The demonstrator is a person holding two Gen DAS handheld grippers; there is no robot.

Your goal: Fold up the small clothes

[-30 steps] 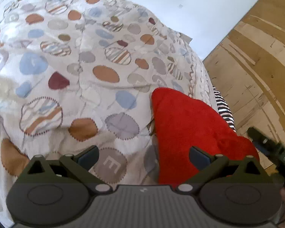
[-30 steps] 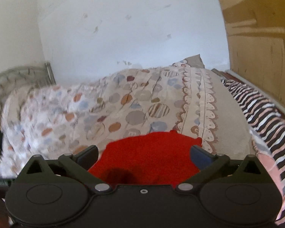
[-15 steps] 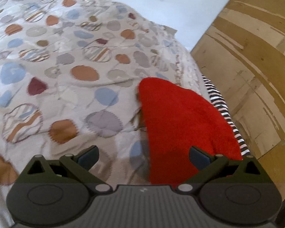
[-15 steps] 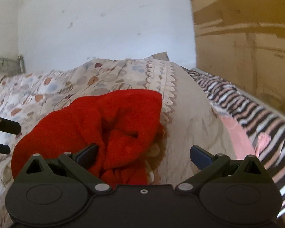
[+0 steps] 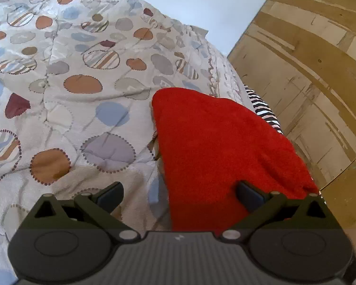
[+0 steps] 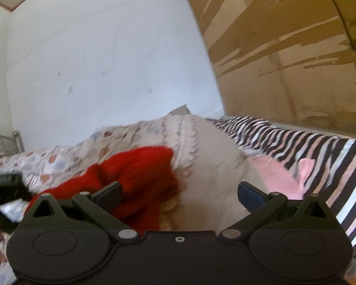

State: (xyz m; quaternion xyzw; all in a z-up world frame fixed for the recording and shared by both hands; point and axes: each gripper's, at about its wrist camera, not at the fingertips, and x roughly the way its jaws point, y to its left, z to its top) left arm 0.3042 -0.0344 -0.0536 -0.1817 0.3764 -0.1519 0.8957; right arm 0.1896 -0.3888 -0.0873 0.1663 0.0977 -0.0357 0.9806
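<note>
A red fleecy garment (image 5: 216, 147) lies on the patterned quilt (image 5: 83, 85), folded into a smooth wedge near the bed's right side. My left gripper (image 5: 179, 193) is open just above its near edge, with the right finger over the red cloth and the left finger over the quilt. In the right wrist view the same garment (image 6: 135, 180) looks bunched at lower left. My right gripper (image 6: 179, 194) is open and empty, with its left finger in front of the garment and its right finger over beige bedding.
A zebra-striped sheet (image 6: 308, 147) with a pink patch covers the bed's right side. A worn wooden board (image 5: 308, 71) stands close on the right, a white wall (image 6: 95, 71) behind. The other gripper (image 6: 4, 187) shows at the left edge.
My right gripper has swung right and back from the garment, which now sits at its lower left. My left gripper has drawn a little closer to the garment's near edge.
</note>
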